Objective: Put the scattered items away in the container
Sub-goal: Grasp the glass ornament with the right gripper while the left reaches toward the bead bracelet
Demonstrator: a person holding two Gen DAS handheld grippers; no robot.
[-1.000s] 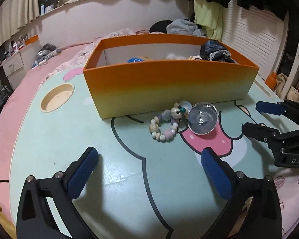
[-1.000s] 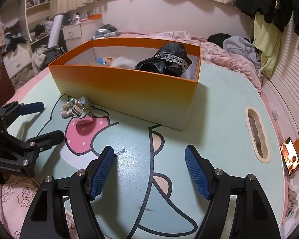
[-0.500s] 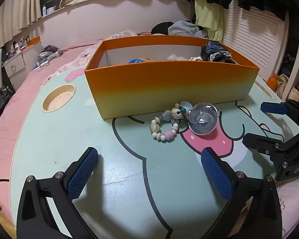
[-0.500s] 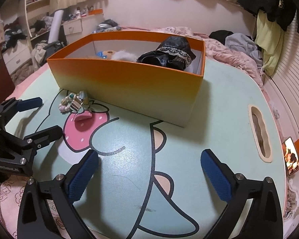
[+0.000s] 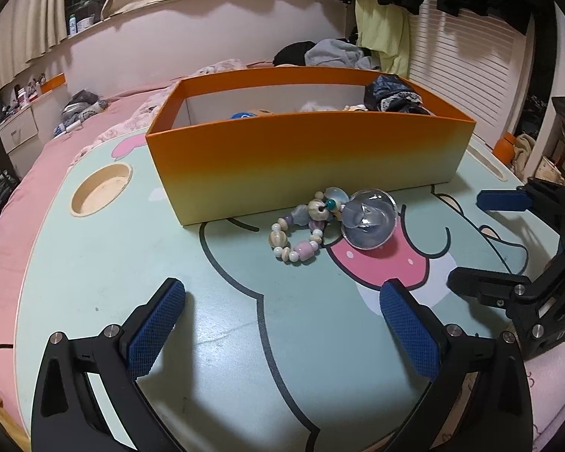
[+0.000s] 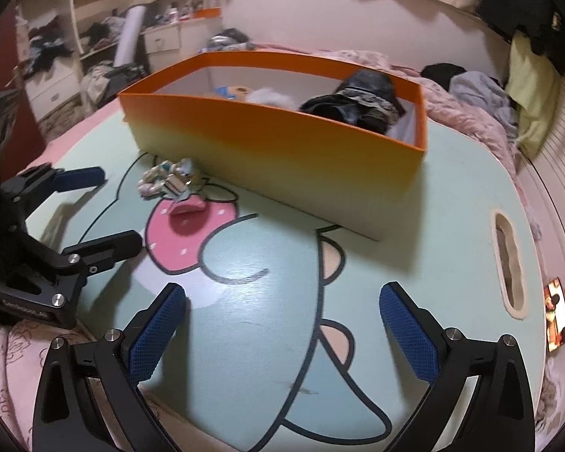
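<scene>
The bead bracelet (image 5: 295, 235) and clear round dish (image 5: 369, 222) lie on the surface (image 5: 245, 339), touching the orange box (image 5: 309, 158), at 12 o'clock from the wide-open, empty left hand-held gripper (image 5: 282, 324). The right hand-held gripper (image 6: 282, 324) is wide open and empty too.

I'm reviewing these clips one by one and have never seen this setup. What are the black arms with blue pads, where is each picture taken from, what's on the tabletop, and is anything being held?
There is no robot here: a person holds one two-finger gripper in each hand, and each carries a wide-angle camera looking out along its fingers. The left gripper fills the bottom of its own view, and the right gripper does the same in its view. Each also shows at the edge of the other's picture. Both grippers are open and hold nothing.

On the cartoon-printed table stands an orange box that already contains dark clothing and other small things. Still outside, just in front of the box, lie a bead bracelet and a clear round dish, touching each other.
</scene>
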